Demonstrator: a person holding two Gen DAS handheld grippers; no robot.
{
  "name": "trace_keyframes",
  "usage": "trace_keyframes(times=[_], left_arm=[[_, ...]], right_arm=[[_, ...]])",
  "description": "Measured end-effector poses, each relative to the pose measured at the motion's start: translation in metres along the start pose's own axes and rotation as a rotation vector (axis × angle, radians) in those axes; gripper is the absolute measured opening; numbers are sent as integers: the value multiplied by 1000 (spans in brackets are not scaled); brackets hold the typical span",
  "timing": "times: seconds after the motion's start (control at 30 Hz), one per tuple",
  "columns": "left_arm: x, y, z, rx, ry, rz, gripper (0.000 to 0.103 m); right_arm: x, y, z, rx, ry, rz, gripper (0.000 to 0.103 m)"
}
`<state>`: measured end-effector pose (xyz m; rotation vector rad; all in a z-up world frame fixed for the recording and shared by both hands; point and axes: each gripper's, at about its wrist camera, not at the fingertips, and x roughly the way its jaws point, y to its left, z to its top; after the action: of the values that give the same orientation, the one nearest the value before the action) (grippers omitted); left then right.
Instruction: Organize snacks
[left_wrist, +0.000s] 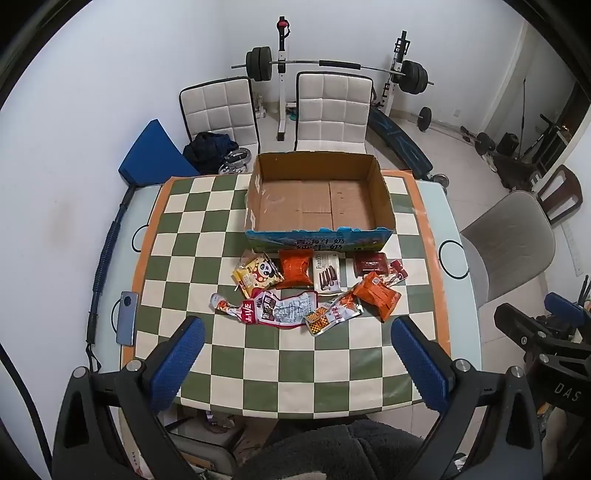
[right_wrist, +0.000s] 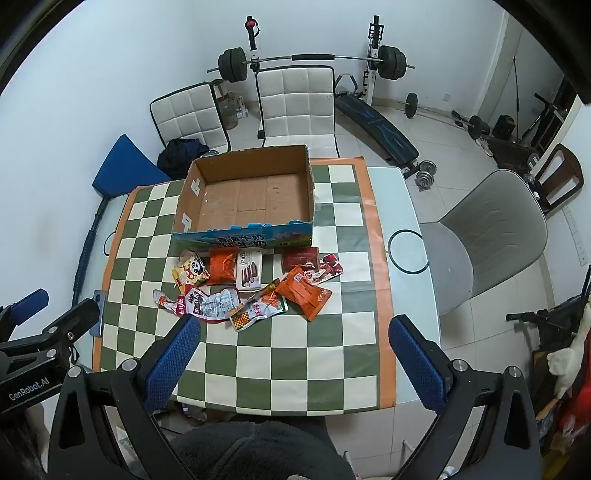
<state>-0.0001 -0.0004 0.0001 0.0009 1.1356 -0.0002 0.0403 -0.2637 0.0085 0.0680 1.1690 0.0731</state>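
Nothing is packed yet — the cardboard box (left_wrist: 317, 199) sits empty on the checkered table (left_wrist: 295, 369), with the snack packets (left_wrist: 306, 288) scattered just in front of it. The left gripper (left_wrist: 295, 358) and right gripper (right_wrist: 295, 358) hover spread wide (both empty). Next, I judge: reach down and pinch one packet.
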Motion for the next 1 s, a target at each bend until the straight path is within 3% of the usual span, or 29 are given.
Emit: trace_keyframes(times=[1.0], left_arm=[[0, 0, -1, -4, -13, -4, 103]], right_arm=[[-6, -1, -4, 0, -13, 5, 103]])
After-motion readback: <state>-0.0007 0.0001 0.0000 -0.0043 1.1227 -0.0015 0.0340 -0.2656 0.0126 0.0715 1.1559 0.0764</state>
